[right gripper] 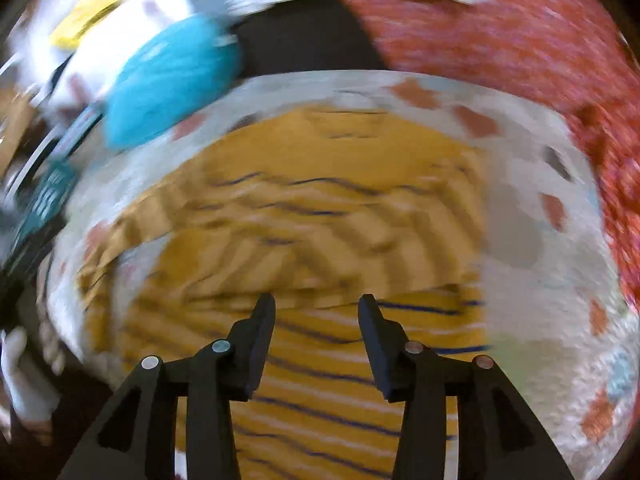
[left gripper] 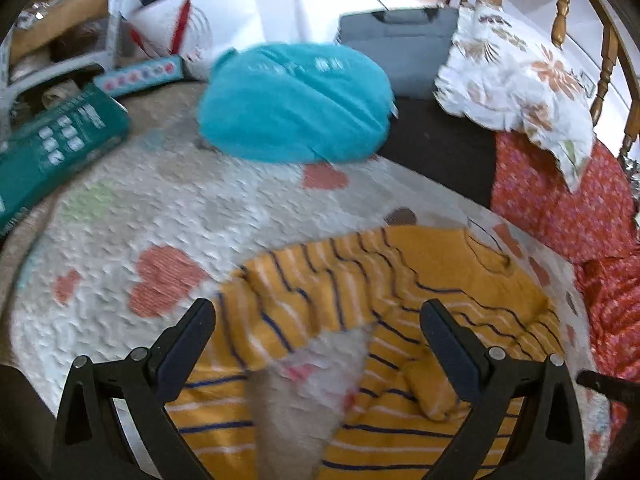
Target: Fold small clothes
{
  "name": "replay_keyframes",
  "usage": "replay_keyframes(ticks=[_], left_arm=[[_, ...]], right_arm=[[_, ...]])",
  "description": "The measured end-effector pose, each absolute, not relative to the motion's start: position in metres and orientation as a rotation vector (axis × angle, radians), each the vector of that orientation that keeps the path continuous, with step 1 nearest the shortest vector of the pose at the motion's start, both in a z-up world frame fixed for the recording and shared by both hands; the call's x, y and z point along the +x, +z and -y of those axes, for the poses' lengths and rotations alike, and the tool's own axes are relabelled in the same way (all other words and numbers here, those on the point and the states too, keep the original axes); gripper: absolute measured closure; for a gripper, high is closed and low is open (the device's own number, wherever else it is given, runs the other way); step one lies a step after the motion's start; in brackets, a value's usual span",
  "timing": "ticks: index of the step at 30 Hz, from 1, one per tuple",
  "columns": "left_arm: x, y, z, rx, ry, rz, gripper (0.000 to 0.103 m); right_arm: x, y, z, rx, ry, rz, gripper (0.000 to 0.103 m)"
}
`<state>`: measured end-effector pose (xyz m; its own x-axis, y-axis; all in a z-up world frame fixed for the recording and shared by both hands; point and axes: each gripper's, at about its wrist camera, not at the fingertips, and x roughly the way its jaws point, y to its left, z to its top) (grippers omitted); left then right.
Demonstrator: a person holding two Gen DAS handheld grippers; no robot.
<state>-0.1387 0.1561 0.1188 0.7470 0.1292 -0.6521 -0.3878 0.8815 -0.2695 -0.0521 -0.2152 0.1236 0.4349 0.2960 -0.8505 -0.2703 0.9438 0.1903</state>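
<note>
A small yellow garment (left gripper: 360,280) with navy and white stripes lies partly folded on a white quilted mat (left gripper: 160,208) with pink hearts. My left gripper (left gripper: 316,312) hangs open above its near part, nothing between the fingers. The right wrist view is blurred: the same yellow garment (right gripper: 320,200) fills the middle, one layer folded over the striped part. My right gripper (right gripper: 316,304) stands partly open just above the fold edge, with nothing gripped.
A folded teal garment (left gripper: 296,104) lies at the mat's far edge. Teal boxes (left gripper: 52,148) sit at the left. Red patterned cloth (left gripper: 560,200) and a white floral cloth (left gripper: 516,80) lie at the right. Behind are a grey case (left gripper: 400,48) and wooden chair spindles (left gripper: 560,4).
</note>
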Motion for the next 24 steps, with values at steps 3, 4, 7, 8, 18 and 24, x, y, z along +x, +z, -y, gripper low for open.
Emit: replay_keyframes(ticks=[3, 4, 7, 8, 18, 24], left_arm=[[-0.133, 0.113, -0.151, -0.423, 0.282, -0.698, 0.001], [-0.133, 0.112, -0.151, -0.419, 0.287, -0.699, 0.001], [-0.135, 0.112, -0.155, -0.417, 0.302, -0.694, 0.001], [-0.136, 0.112, -0.157, -0.430, 0.302, -0.694, 0.001], [-0.136, 0.111, -0.183, -0.549, 0.323, -0.674, 0.001], [-0.143, 0.113, -0.196, -0.556, 0.376, -0.658, 0.001]], right_arm=[[-0.022, 0.110, 0.217, 0.117, 0.340, -1.119, 0.056], [-0.014, 0.103, 0.217, 0.155, 0.335, -1.137, 0.056], [0.011, 0.073, 0.209, 0.231, 0.294, -1.251, 0.056], [0.016, 0.064, 0.205, 0.246, 0.297, -1.285, 0.056], [0.078, 0.064, 0.158, 0.270, 0.310, -1.280, 0.097], [0.093, 0.098, 0.123, 0.136, 0.289, -1.172, 0.095]])
